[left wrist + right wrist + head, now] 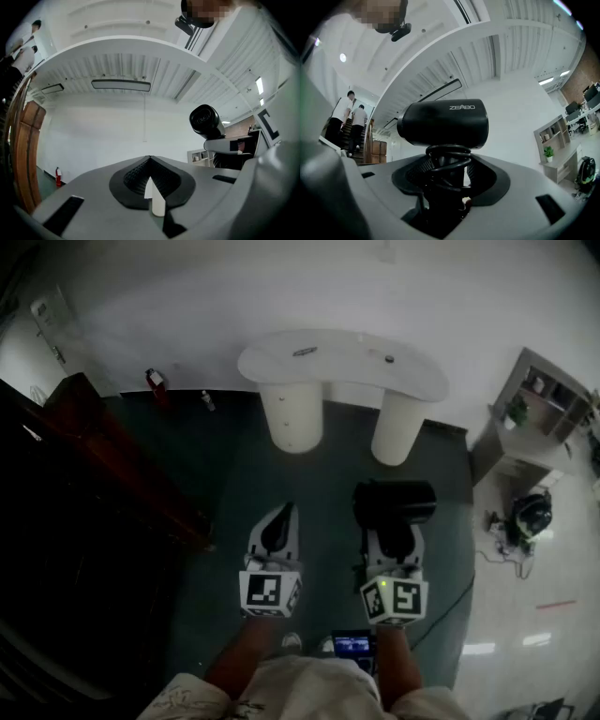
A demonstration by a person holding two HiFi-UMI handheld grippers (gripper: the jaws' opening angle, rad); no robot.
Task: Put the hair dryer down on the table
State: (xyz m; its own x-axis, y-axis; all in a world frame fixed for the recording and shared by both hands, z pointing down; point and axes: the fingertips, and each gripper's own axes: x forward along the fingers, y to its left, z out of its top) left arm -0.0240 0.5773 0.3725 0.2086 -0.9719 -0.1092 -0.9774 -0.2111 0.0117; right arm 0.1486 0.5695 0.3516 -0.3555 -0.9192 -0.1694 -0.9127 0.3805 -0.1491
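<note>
My right gripper (394, 532) is shut on the handle of a black hair dryer (395, 502), held upright above the dark green floor. In the right gripper view the hair dryer (444, 122) fills the middle with its barrel lying crosswise. Its cord is coiled round the handle between the jaws of the right gripper (447, 177). My left gripper (278, 524) hangs beside it, shut and empty; its tips meet in the left gripper (149, 163) view, where the hair dryer (205, 121) shows at the right. The white table (342, 357) stands ahead on two round legs.
A dark wooden stair rail (112, 460) runs along the left, with a red fire extinguisher (155, 381) near the wall. At the right stand a shelf unit (548, 409) and a dark backpack (532, 514) with cables on the floor. Two people (353, 123) climb stairs far off.
</note>
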